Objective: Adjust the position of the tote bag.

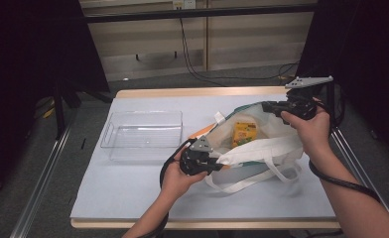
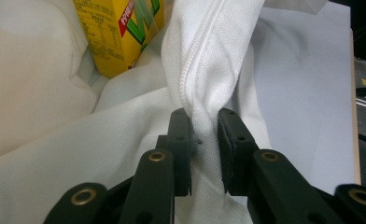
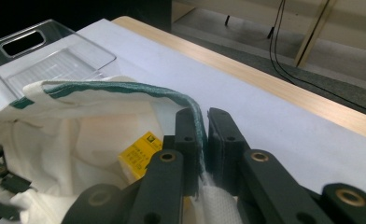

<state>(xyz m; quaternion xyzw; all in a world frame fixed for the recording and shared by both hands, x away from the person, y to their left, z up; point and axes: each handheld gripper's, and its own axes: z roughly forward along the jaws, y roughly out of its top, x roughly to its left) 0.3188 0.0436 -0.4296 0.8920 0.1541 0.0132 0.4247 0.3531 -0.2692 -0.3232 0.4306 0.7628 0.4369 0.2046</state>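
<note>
A white cloth tote bag (image 1: 262, 148) with a green-trimmed rim lies on the table, its mouth held wide. Inside stands a yellow drink carton (image 1: 244, 134), also seen as the carton (image 2: 116, 32) and the carton (image 3: 139, 156). My left gripper (image 1: 213, 166) is shut on the near zipper edge of the bag (image 2: 204, 93). My right gripper (image 1: 271, 105) is shut on the far green rim (image 3: 125, 88), pulling it up and away. The bag's white handles (image 1: 262, 176) trail on the table toward the person.
A clear plastic bin (image 1: 143, 134) with cut-out handles sits empty to the left of the bag, also seen as the bin (image 3: 45, 60). The table has a white cover (image 1: 133, 188) and a wooden far edge (image 1: 192, 92). Cables run on the floor behind.
</note>
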